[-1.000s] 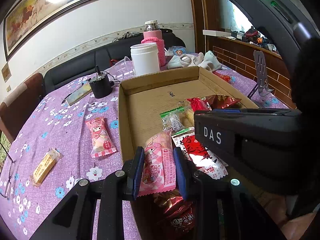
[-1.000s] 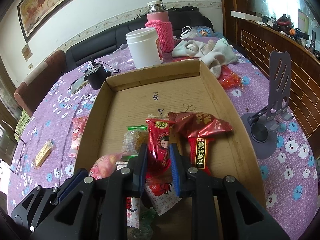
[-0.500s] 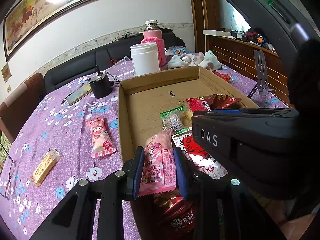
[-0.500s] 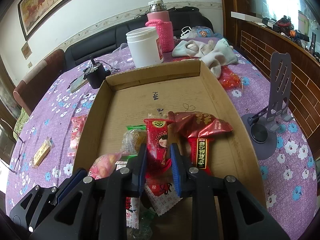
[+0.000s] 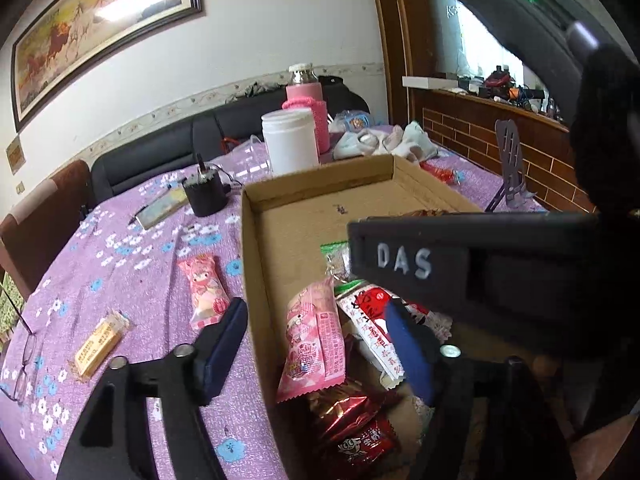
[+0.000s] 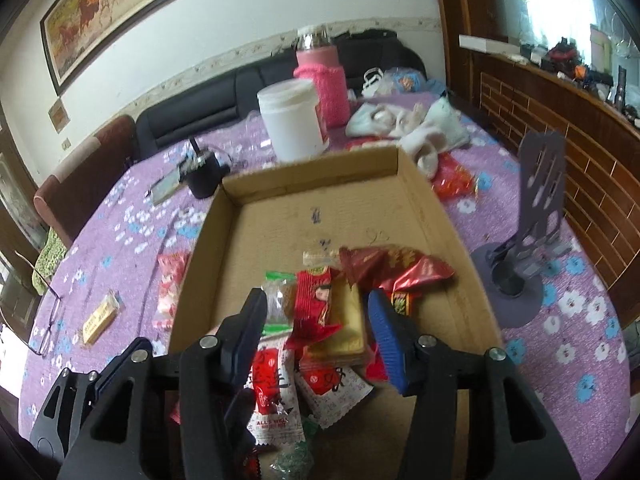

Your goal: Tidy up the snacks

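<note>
A shallow cardboard box (image 5: 252, 264) lies on the purple flowered tablecloth and holds a pile of snacks at its near end. My left gripper (image 5: 316, 346) has its jaws opening. They straddle the box's left wall. The pink snack packet (image 5: 314, 340) lies loose between them. My right gripper (image 6: 319, 334) also has its jaws opening. Between them a red snack packet (image 6: 316, 306) rests free on a yellow packet (image 6: 346, 322). A red foil bag (image 6: 396, 268) lies just beyond. On the cloth left of the box are another pink packet (image 5: 204, 292) and a yellow bar (image 5: 100, 344).
Behind the box stand a white jar (image 5: 290, 140), a pink-sleeved bottle (image 5: 306, 96) and a black cup (image 5: 204, 196). A grey phone stand (image 6: 528, 232) is to the right, with red candy (image 6: 454, 180) and a cloth (image 6: 408, 120) behind it. Glasses (image 5: 22, 360) lie at the table's left edge.
Both grippers have opened. The left let go of the pink packet, the right let go of the red packet, and both packets now lie in the box.
</note>
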`<state>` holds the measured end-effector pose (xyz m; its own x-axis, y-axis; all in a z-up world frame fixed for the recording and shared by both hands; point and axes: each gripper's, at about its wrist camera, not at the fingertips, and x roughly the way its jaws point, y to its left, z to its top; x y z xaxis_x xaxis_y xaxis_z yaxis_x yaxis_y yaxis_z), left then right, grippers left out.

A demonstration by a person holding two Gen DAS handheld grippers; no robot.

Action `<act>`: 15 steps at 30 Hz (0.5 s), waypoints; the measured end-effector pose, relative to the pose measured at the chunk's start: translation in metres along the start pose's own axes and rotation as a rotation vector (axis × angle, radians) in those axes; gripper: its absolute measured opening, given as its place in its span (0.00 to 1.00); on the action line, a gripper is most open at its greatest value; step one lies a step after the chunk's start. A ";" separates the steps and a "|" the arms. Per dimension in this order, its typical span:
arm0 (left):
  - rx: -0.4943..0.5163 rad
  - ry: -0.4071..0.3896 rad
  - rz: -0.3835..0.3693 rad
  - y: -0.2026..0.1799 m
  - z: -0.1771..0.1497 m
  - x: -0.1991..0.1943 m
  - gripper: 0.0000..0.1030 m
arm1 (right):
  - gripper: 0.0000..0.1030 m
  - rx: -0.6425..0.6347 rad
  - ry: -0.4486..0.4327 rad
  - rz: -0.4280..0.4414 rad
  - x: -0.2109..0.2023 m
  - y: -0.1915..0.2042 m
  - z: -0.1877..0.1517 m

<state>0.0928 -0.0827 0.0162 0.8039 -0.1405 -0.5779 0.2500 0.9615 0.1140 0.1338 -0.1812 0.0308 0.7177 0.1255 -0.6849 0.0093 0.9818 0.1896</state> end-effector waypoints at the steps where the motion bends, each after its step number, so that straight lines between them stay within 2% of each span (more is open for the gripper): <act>1: 0.001 -0.010 0.001 0.001 0.001 -0.002 0.76 | 0.52 -0.003 -0.013 -0.003 -0.004 0.000 0.001; 2: 0.002 -0.020 0.002 0.002 0.002 -0.004 0.78 | 0.54 0.001 -0.031 -0.005 -0.008 0.000 0.002; 4: -0.010 -0.024 0.006 0.005 0.004 -0.005 0.83 | 0.67 0.012 -0.067 -0.004 -0.018 -0.002 0.005; 8: -0.049 0.026 0.024 0.014 0.013 -0.015 0.85 | 0.71 0.006 -0.146 -0.026 -0.040 -0.002 0.011; 9: -0.052 0.031 0.026 0.016 0.015 -0.021 0.85 | 0.74 0.003 -0.160 -0.031 -0.046 -0.002 0.013; 11: -0.056 0.033 0.026 0.022 0.014 -0.039 0.91 | 0.77 0.030 -0.179 -0.030 -0.058 -0.004 0.013; 12: -0.050 0.030 0.033 0.024 0.012 -0.047 0.95 | 0.77 0.059 -0.184 -0.011 -0.066 -0.008 0.012; 15: 0.011 0.016 0.030 0.030 -0.003 -0.074 0.97 | 0.78 0.106 -0.184 0.027 -0.084 -0.011 0.002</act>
<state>0.0396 -0.0424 0.0597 0.8023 -0.1074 -0.5872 0.2319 0.9625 0.1407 0.0750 -0.2032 0.0871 0.8334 0.1139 -0.5408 0.0545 0.9568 0.2855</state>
